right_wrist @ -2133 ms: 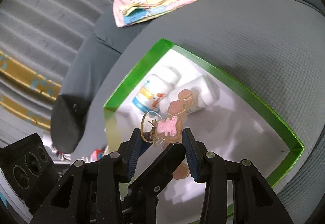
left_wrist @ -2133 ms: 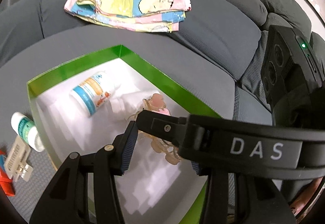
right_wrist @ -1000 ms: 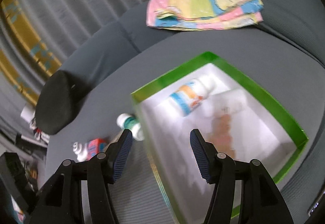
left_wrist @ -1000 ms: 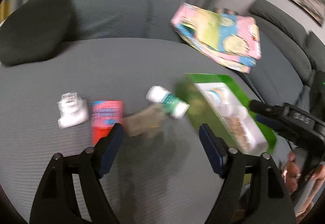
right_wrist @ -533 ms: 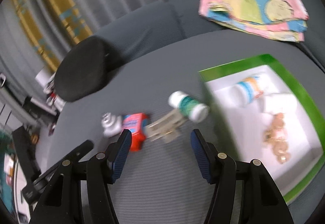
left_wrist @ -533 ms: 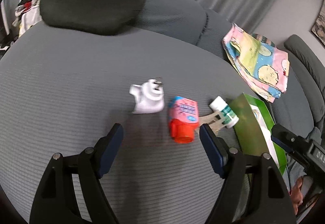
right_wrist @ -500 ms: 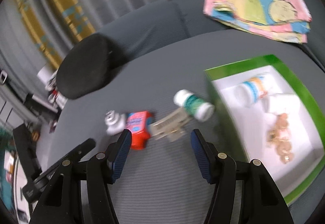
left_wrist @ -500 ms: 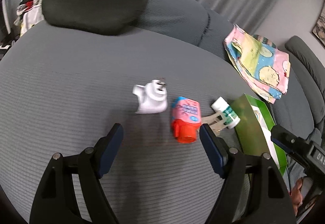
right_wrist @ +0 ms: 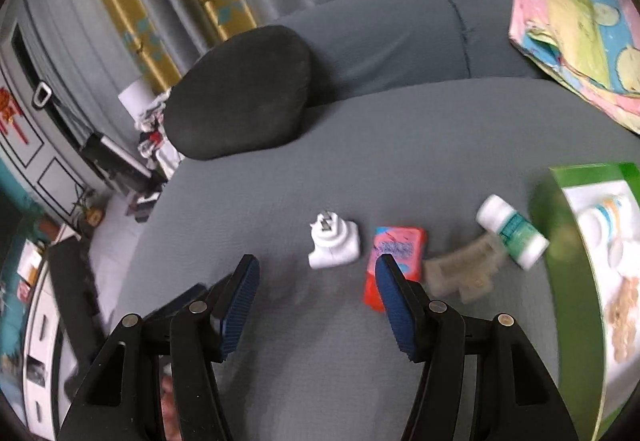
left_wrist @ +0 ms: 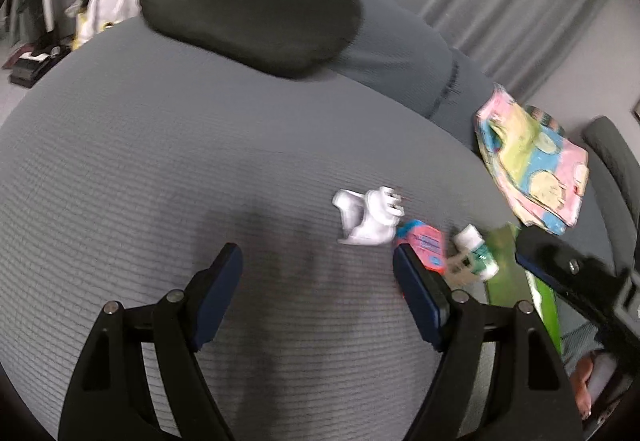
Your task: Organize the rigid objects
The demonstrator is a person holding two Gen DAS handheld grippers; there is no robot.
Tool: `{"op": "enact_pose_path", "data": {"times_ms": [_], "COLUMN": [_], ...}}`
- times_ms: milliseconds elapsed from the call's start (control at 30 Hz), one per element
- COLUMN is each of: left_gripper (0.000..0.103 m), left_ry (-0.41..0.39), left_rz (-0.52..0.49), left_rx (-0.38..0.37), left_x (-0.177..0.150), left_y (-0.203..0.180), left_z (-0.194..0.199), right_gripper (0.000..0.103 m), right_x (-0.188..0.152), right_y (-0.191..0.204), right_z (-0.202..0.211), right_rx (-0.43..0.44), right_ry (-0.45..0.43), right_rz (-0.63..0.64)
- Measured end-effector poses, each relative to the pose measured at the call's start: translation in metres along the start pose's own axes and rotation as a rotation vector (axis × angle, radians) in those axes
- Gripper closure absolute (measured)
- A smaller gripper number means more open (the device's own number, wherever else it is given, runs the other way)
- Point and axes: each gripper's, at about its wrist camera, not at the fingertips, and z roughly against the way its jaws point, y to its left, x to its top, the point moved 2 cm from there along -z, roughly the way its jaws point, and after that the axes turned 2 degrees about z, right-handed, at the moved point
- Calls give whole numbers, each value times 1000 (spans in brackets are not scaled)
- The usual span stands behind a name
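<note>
Loose items lie in a row on the grey sofa seat: a white plug adapter [left_wrist: 366,219] [right_wrist: 334,243], a pink and red box [left_wrist: 424,245] [right_wrist: 396,259], a beige clip [right_wrist: 464,273] and a white bottle with a green label [left_wrist: 478,251] [right_wrist: 512,231]. To their right stands the green box [left_wrist: 508,269] [right_wrist: 568,241], with another bottle [right_wrist: 604,217] and an amber hair clip [right_wrist: 624,317] inside. My left gripper [left_wrist: 316,257] hangs open and empty, left of the adapter. My right gripper [right_wrist: 316,269] is open and empty just in front of the adapter.
A black cushion [left_wrist: 248,1] [right_wrist: 240,93] rests at the back of the seat. A folded cartoon cloth [left_wrist: 536,169] [right_wrist: 580,41] lies at the back right. The seat's left edge drops to a cluttered floor [right_wrist: 120,209]. The right gripper's finger [left_wrist: 560,273] shows over the green box.
The right gripper let go of the hair clip, which now lies in the green box. Both grippers swung left, away from the box and over the loose items on the seat.
</note>
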Motion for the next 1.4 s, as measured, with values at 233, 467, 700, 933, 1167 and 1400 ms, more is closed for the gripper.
{"op": "enact_pose_path", "data": {"times_ms": [233, 467, 700, 933, 1167, 1400], "left_gripper": [26, 26, 26, 26, 26, 26], "left_ry": [5, 8, 7, 1, 21, 81], "left_rz": [41, 115, 130, 133, 105, 67], "left_rx": [86, 65, 82, 81, 76, 82], "left_x": [4, 16, 19, 17, 12, -4], "left_y": [30, 54, 66, 69, 59, 43], "left_z": [4, 12, 19, 24, 21, 4], "right_gripper": [41, 41, 47, 57, 57, 57], "right_x": [19, 17, 10, -1, -25, -78], "right_y": [8, 0, 4, 17, 31, 11], "right_z": [-79, -129, -150, -133, -80, -51], "right_rx": [-116, -214, -233, -142, -105, -137], "right_ry": [121, 206, 212, 208, 214, 239], "right_rz": [26, 33, 61, 64, 94, 84]}}
